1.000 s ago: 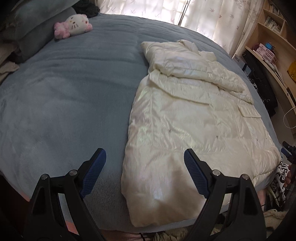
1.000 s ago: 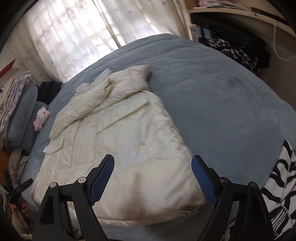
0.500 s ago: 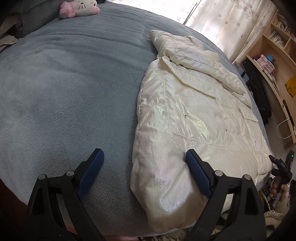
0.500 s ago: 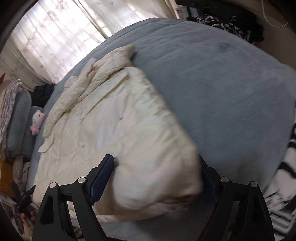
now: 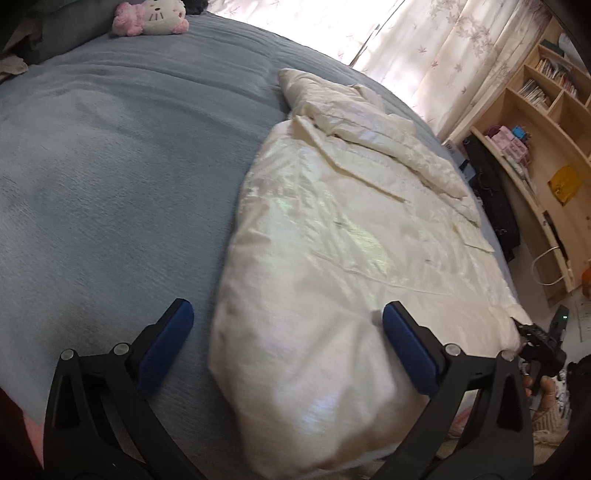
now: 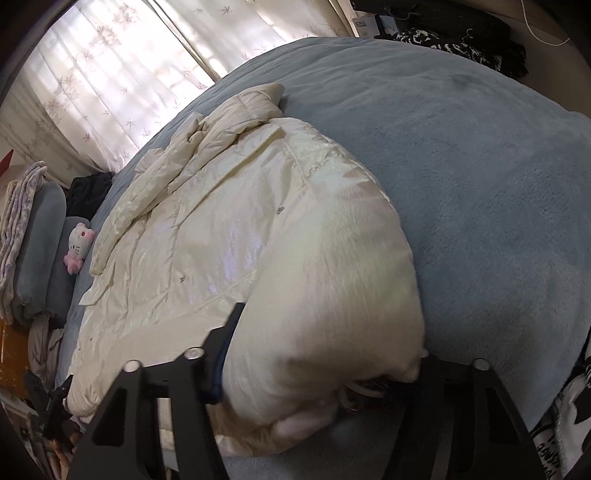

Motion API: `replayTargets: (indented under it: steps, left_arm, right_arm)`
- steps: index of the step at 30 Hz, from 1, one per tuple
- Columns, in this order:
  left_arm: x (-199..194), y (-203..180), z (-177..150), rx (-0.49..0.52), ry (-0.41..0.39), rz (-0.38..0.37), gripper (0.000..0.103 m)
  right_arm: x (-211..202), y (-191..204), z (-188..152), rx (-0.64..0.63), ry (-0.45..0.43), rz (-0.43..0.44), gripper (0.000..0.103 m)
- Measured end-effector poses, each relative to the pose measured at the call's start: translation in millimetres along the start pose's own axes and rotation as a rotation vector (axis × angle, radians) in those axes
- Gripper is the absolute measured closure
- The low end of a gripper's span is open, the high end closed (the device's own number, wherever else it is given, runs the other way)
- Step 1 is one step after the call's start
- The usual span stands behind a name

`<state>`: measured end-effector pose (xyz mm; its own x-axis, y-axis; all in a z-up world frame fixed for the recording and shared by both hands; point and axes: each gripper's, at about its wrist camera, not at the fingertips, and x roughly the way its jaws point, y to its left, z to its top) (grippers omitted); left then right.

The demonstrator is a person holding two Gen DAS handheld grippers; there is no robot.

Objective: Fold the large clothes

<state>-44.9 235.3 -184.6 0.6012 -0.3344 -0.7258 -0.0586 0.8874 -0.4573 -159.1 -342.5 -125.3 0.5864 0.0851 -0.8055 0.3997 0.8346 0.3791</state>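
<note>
A cream puffy down jacket (image 5: 351, 236) lies spread on a blue-grey bed cover (image 5: 110, 192), sleeves folded across its upper part. My left gripper (image 5: 288, 350) is open, its jaws either side of the jacket's near left hem corner, low over the bed. In the right wrist view the jacket (image 6: 258, 229) fills the middle. My right gripper (image 6: 317, 354) is open, with the jacket's near right hem corner bulging between its jaws. The right finger is mostly hidden behind the fabric.
A pink and white plush cat (image 5: 151, 18) and pillows (image 6: 40, 240) lie at the bed's head. Curtains (image 6: 110, 74) hang behind. Wooden shelves (image 5: 535, 129) and dark clothes (image 5: 495, 206) stand beside the bed. A zebra-print cloth (image 6: 561, 424) lies by the bed's foot.
Both grippers have moved forward and down onto the jacket's hem corners. The right corner now sits between the right jaws. Both stay open.
</note>
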Motion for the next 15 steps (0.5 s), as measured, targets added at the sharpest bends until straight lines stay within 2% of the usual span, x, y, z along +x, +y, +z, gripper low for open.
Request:
replayTargets:
  steps: [1, 2, 4, 5, 7, 8, 10, 12, 15]
  left_arm:
    - [-1.4, -2.1, -1.9, 0.001, -0.001, -0.014, 0.007]
    - [-2.7, -4.9, -4.1, 0.005, -0.002, -0.025, 0.011]
    - [-3.8, -9.9, -9.1, 0.005, -0.005, -0.036, 0.028]
    - [-4.3, -10.5, -10.3, -0.006, -0.009, -0.035, 0.031]
    - [-4.8, -8.9, -12.0, -0.055, -0.016, -0.047, 0.052]
    - [-4.9, -6.5, -11.6, -0.083, -0.014, -0.060, 0.057]
    - [-5.5, -1.8, -9.6, -0.139, -0.007, -0.090, 0.077]
    - [-8.9, -4.0, -7.9, -0.153, -0.013, -0.095, 0.084]
    - [-21.3, -21.4, -4.9, -0.114, -0.033, -0.034, 0.087]
  right_arm:
    - [-0.8, 1.5, -0.1, -0.001, 0.003, 0.007, 0.058]
    - [-0.8, 4.6, -0.7, -0.001, 0.004, 0.009, 0.060]
    - [0.0, 7.2, -0.3, -0.004, 0.004, 0.004, 0.064]
    - [0.7, 7.9, -0.1, -0.001, 0.003, 0.005, 0.065]
    - [0.7, 8.9, -0.1, 0.008, -0.002, 0.010, 0.068]
    - [0.8, 7.8, 0.2, 0.011, -0.004, 0.012, 0.069]
    - [-1.0, 6.5, 0.3, 0.019, -0.010, 0.025, 0.073]
    - [-4.6, 4.9, 2.4, 0.025, -0.018, 0.035, 0.077]
    - [-20.0, 9.6, 5.2, 0.021, -0.046, 0.039, 0.080]
